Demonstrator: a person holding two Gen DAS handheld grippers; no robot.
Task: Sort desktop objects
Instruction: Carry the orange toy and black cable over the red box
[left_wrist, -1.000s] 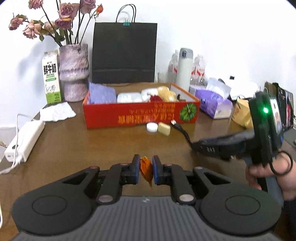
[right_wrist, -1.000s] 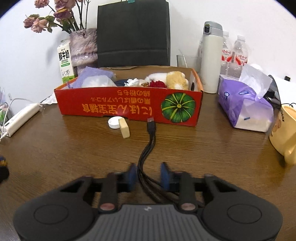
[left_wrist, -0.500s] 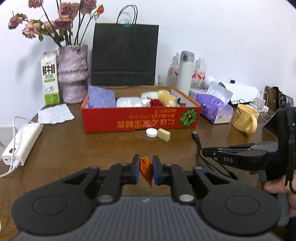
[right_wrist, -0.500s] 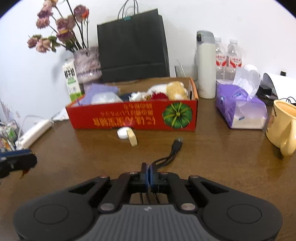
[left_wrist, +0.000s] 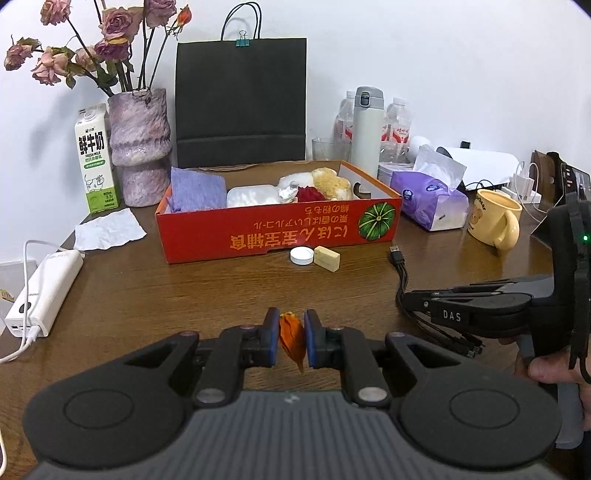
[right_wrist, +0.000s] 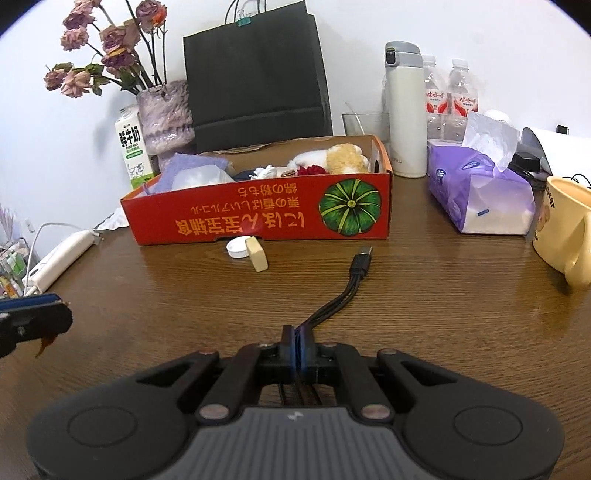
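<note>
My left gripper (left_wrist: 291, 339) is shut on a small orange petal-like scrap (left_wrist: 291, 341), held above the wooden table (left_wrist: 184, 295). My right gripper (right_wrist: 297, 349) is shut on a black USB cable (right_wrist: 343, 291) whose plug (right_wrist: 362, 260) points at the red cardboard box (right_wrist: 258, 218). In the left wrist view the right gripper (left_wrist: 410, 301) sits at the right with the cable (left_wrist: 399, 266) trailing from it. The red box (left_wrist: 280, 229) holds a purple cloth, a plush toy and other bits. A white cap (left_wrist: 301, 255) and a beige eraser (left_wrist: 327, 258) lie in front of it.
A vase of dried roses (left_wrist: 140, 147), a milk carton (left_wrist: 96, 162), a black paper bag (left_wrist: 240, 99), a white flask (left_wrist: 365, 129) and water bottles line the wall. A purple tissue pack (left_wrist: 428, 203) and yellow mug (left_wrist: 495, 218) stand right. A white power bank (left_wrist: 44, 291) lies left.
My right gripper closed on the cable and drew back toward me, pulling the plug away from the box. My left gripper stayed shut on the orange scrap and rose a little.
</note>
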